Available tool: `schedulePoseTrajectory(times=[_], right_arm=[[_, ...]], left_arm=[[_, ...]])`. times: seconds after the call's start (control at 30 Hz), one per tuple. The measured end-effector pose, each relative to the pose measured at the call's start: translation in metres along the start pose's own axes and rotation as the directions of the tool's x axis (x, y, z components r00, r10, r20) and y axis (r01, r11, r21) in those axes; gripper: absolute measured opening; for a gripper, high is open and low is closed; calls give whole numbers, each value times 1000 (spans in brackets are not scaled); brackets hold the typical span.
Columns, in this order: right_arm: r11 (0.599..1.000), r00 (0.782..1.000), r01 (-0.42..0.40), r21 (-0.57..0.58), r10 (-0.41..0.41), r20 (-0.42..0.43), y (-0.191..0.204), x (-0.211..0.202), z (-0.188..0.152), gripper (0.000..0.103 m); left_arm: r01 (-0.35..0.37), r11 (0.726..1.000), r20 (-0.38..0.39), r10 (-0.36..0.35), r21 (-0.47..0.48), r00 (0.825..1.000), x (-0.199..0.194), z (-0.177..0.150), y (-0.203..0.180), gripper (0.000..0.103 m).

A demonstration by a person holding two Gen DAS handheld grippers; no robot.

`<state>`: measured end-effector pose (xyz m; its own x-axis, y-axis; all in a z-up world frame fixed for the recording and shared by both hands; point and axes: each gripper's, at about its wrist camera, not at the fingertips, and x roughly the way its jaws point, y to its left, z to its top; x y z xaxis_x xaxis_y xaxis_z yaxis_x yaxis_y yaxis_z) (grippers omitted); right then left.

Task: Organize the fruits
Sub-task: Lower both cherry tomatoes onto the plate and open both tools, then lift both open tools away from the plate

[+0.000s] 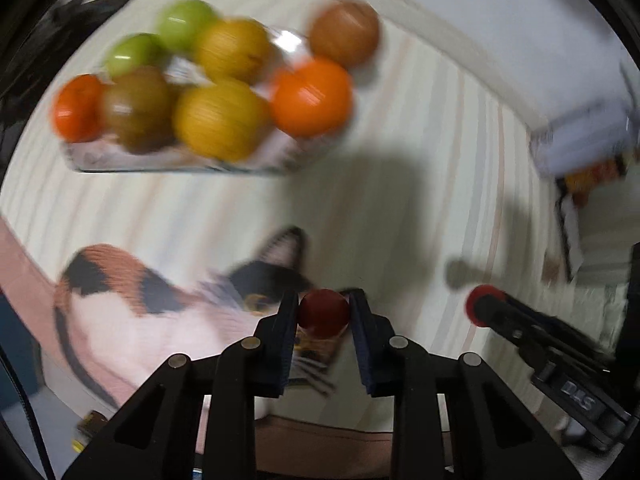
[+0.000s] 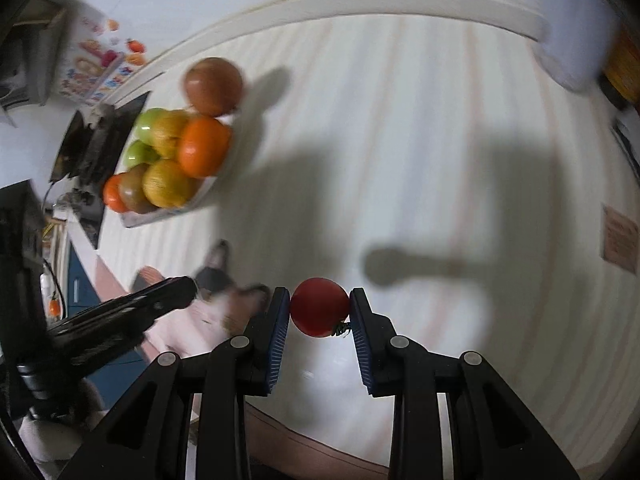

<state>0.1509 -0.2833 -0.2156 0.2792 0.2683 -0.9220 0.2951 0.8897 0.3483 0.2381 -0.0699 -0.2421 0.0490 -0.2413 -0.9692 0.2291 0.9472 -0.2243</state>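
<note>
My left gripper (image 1: 323,303) is shut on a small red round fruit (image 1: 323,318) above the striped cloth. My right gripper (image 2: 320,300) is shut on a red tomato (image 2: 318,314) with a green stalk; it also shows at the right of the left wrist view as the right gripper (image 1: 480,306). In the right wrist view, the left gripper (image 2: 186,290) shows at the left. A clear tray (image 1: 160,166) (image 2: 160,216) holds green, yellow, orange and brown fruits. One brown fruit (image 1: 345,32) (image 2: 214,86) sits on the cloth just beyond the tray.
What looks like a calico cat (image 1: 160,300) (image 2: 224,296) lies at the table's near edge under the left gripper. A white box (image 1: 580,144) stands at the far right. Dark gear (image 2: 92,140) sits behind the tray. The striped cloth (image 2: 400,160) spreads between.
</note>
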Motion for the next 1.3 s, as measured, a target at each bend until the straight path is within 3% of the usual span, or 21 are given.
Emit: schedulePoseTrajectory(times=[0.27, 0.4, 0.57, 0.77, 1.2, 1.3], right_arm=[[986, 994, -105, -127, 106, 7, 96, 33, 27, 33], [975, 986, -168, -149, 166, -22, 137, 59, 37, 33], [960, 989, -144, -239, 144, -20, 178, 90, 46, 33], [962, 995, -99, -254, 97, -21, 189, 115, 50, 33], [964, 998, -43, -261, 55, 39, 199, 122, 52, 35], [966, 997, -53, -253, 65, 40, 200, 117, 51, 48]], left_arm=[[2, 986, 115, 17, -165, 993, -57, 32, 93, 24], [29, 970, 122, 1, -242, 993, -59, 52, 131, 24], [76, 952, 89, -52, -296, 995, -38, 74, 154, 24], [133, 937, 44, -126, -324, 991, -14, 88, 170, 24], [136, 937, 6, -142, -323, 990, 2, 95, 175, 26], [132, 938, 5, -137, -321, 991, 0, 94, 174, 26]])
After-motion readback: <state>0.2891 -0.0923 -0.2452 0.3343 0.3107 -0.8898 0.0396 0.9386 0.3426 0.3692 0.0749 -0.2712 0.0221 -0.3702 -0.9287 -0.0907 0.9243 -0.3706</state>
